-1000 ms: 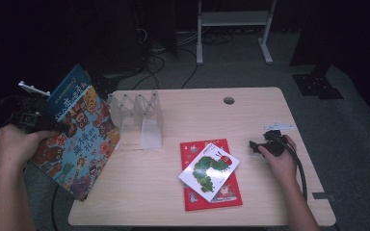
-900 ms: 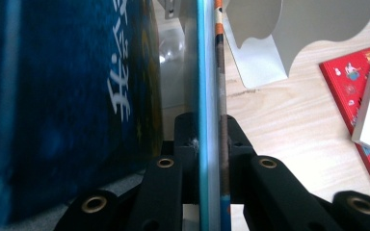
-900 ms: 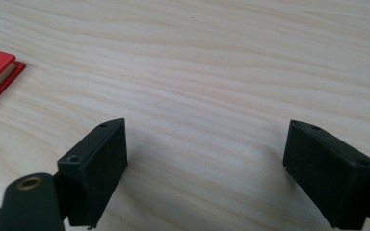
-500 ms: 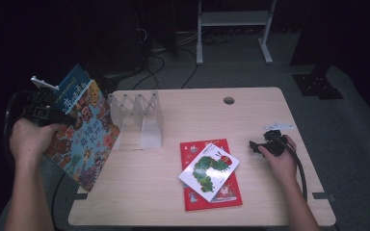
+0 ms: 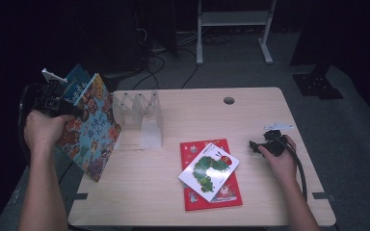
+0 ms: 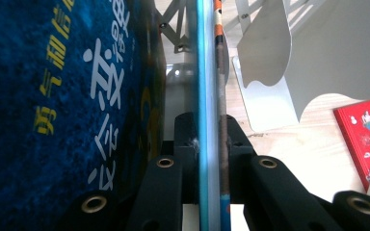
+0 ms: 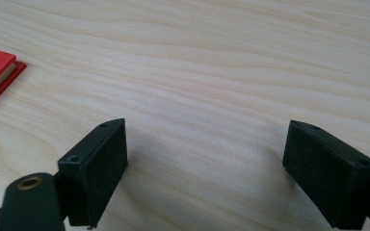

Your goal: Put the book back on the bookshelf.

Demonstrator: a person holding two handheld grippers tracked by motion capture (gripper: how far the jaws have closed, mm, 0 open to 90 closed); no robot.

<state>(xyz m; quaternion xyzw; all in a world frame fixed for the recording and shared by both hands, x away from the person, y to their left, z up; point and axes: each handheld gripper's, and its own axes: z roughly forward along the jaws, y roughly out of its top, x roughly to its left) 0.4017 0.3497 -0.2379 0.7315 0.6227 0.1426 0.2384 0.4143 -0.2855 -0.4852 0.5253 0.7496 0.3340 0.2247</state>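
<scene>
While clamped, blue book [image 6: 62,106]: Chinese lettering.

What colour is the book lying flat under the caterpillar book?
Red book, best seen in the high view.

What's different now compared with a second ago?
The left gripper, shut on the colourful picture book, has carried it rightward, closer to the white metal rack. Nothing was let go. The right gripper rests open on the table, and the caterpillar book and red book lie unmoved.
</scene>
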